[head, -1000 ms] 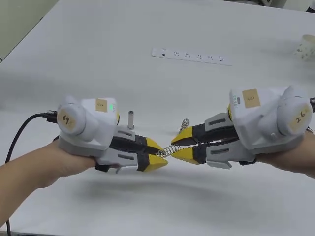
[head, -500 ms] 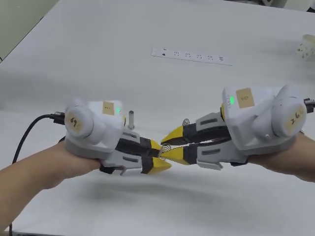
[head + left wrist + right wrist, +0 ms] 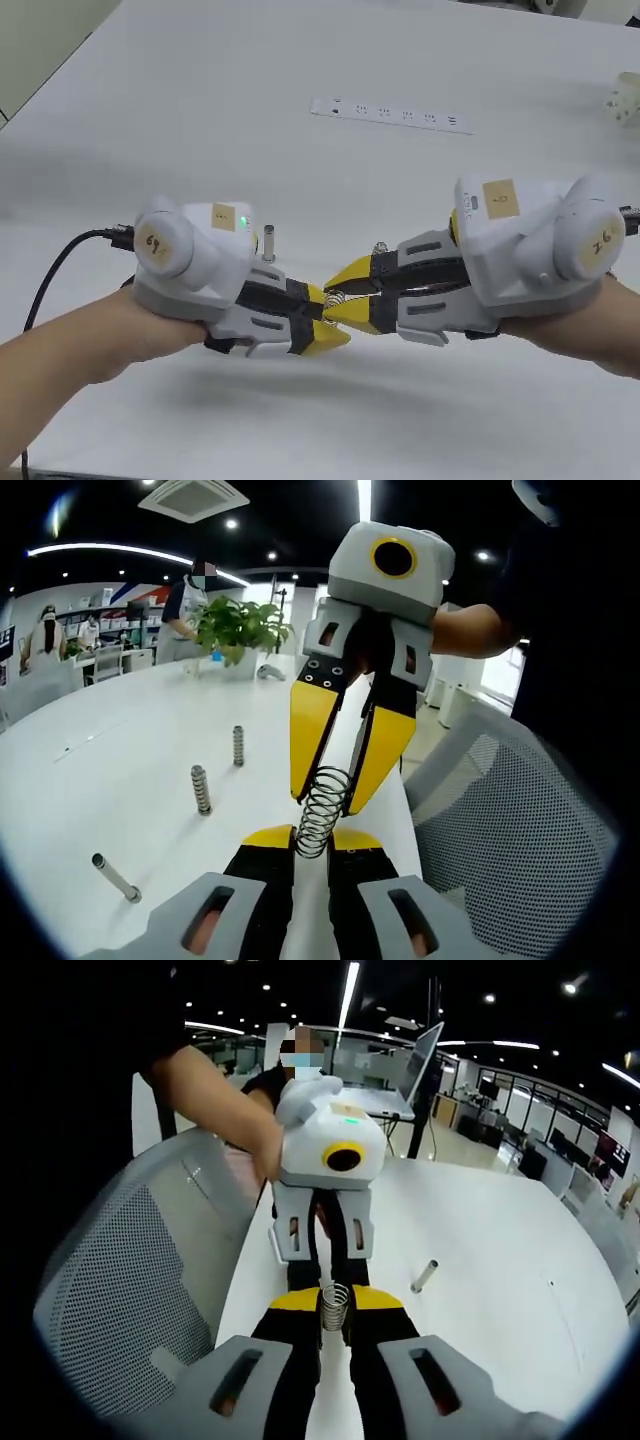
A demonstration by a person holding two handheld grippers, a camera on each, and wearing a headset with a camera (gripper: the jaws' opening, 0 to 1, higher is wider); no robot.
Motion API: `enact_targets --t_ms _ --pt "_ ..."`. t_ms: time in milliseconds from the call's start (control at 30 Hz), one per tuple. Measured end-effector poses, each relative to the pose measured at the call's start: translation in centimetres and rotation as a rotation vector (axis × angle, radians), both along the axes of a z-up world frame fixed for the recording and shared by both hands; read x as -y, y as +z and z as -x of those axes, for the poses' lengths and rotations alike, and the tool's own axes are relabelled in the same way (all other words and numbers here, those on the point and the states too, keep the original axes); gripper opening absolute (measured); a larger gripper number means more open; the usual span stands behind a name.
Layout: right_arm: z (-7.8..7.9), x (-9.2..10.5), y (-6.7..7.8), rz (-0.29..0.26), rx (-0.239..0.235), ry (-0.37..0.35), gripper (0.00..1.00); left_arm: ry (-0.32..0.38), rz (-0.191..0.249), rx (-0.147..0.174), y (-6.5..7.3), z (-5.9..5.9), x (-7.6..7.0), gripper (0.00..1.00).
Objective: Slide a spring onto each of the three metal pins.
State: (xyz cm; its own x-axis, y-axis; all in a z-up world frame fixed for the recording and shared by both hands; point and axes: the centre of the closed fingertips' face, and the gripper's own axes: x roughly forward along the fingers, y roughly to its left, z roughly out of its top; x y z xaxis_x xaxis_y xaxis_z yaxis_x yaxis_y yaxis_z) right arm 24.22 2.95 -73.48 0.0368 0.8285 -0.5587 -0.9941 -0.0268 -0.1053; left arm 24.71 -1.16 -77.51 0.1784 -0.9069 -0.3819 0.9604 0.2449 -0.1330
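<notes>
Spring [image 3: 322, 808], one loose, clamped in left tongs [image 3: 312, 838], right tongs [image 3: 335, 1310] apart around it, two sprung pins [image 3: 201, 788] [image 3: 238, 745], one bare pin [image 3: 115, 877]

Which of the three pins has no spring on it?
The bare pin, lowest-left in the left gripper view: smooth metal shaft. The middle pin and far pin are coil-covered.

White rounded housings, grey-black bodies and yellow tips on the left gripper [image 3: 328, 318] and right gripper [image 3: 338, 297], tan numbered stickers [image 3: 160, 243] on both, and a black cable [image 3: 60, 255] off the left's rear.
</notes>
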Motion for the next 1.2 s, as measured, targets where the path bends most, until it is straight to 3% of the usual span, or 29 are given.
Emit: enact_targets --t_ms 100,233,667,1000,1200 --pt "0.1 -0.1 0.1 0.004 0.001 0.006 0.07 0.004 0.011 -0.017 0.2 0.2 0.0 0.04" --pt "-0.1 0.0 0.2 0.009 0.011 0.001 0.07 0.016 0.016 -0.017 0.4 0.0 -0.3 0.06" --pt "-1.2 0.4 0.2 0.012 0.039 -0.034 0.07 0.101 0.012 0.023 0.8 -1.6 -2.0 0.22" --pt "-1.9 0.8 -0.1 0.013 0.04 -0.068 0.07 0.206 0.011 0.059 1.3 -3.3 -4.8 0.33" --pt "-2.0 1.1 -0.3 0.012 0.036 -0.078 0.07 0.262 0.001 0.073 1.4 -3.6 -6.8 0.42"
